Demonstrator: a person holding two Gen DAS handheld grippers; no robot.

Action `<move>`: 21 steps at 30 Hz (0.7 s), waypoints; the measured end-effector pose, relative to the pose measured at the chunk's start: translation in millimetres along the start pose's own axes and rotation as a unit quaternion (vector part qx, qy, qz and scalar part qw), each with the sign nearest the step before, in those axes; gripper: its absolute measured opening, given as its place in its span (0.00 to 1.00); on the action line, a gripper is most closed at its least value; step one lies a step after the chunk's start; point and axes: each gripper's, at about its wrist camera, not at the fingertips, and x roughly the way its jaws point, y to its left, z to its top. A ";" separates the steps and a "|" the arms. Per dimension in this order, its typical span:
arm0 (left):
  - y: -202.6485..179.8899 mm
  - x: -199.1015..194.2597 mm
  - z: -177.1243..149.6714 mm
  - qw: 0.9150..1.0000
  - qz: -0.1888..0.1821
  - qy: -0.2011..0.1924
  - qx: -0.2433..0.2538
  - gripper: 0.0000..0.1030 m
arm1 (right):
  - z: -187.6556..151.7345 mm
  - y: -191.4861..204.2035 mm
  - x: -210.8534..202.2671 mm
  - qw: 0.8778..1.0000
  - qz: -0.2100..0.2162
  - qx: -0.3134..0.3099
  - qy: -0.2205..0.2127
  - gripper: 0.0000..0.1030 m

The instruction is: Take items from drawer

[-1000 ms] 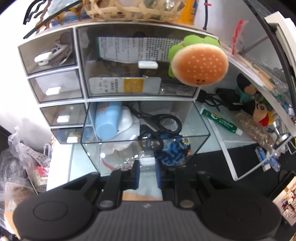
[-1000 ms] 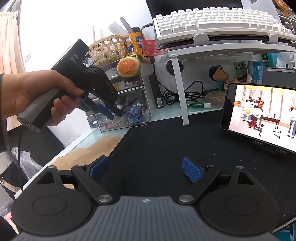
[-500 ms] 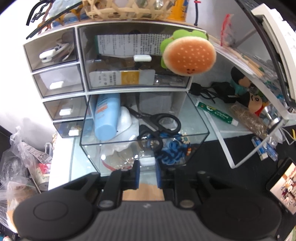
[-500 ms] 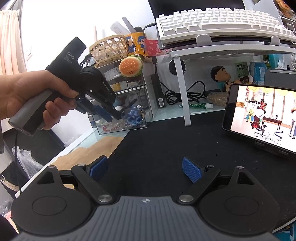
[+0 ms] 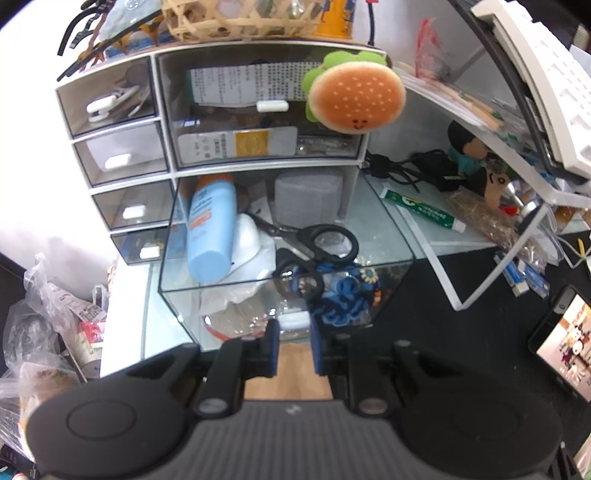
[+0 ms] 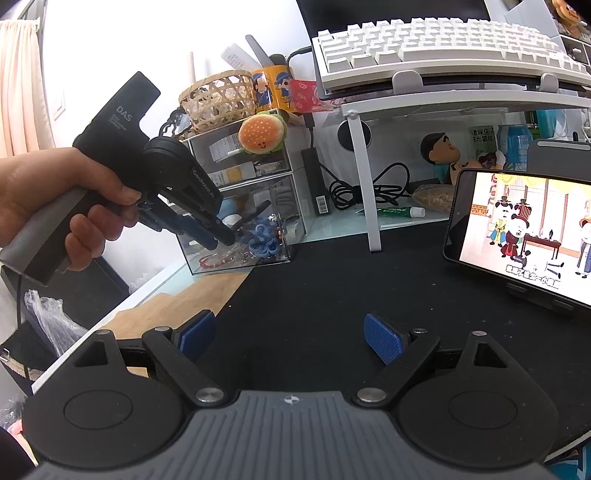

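A clear plastic drawer (image 5: 384,236) is pulled far out of a small white drawer cabinet (image 5: 162,122). My left gripper (image 5: 293,341) is shut on the drawer's white handle (image 5: 293,320). In the drawer lie a light blue bottle (image 5: 210,225), black scissors (image 5: 317,243), a white object (image 5: 247,236) and a blue knitted item (image 5: 343,295). The right wrist view shows the left gripper (image 6: 221,236) at the drawer's front (image 6: 240,254). My right gripper (image 6: 290,338) is open and empty above the black mat, well away from the drawer.
A burger plush (image 5: 354,96) hangs at the cabinet's top right. A woven basket (image 5: 236,18) stands on the cabinet. A white shelf stand (image 6: 365,177) holds a keyboard (image 6: 443,48). A phone (image 6: 524,229) playing video stands on the right. Plastic bags (image 5: 48,325) lie on the left.
My left gripper has pulled the drawer further out of the cabinet, with the handle still held. The right gripper has not moved.
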 end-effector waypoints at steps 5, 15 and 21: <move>-0.3 -4.6 -4.2 1.000 -0.014 0.012 0.006 0.00 | -0.5 1.2 0.2 1.000 0.001 -0.002 0.001 0.88; -3.1 -26.2 8.4 1.000 -0.018 -0.015 0.002 0.16 | -3.0 6.9 1.5 1.000 -0.002 -0.014 0.007 0.88; 0.0 -33.0 18.8 1.000 -0.023 -0.017 0.001 0.45 | -4.0 8.1 1.9 1.000 -0.004 -0.019 0.008 0.89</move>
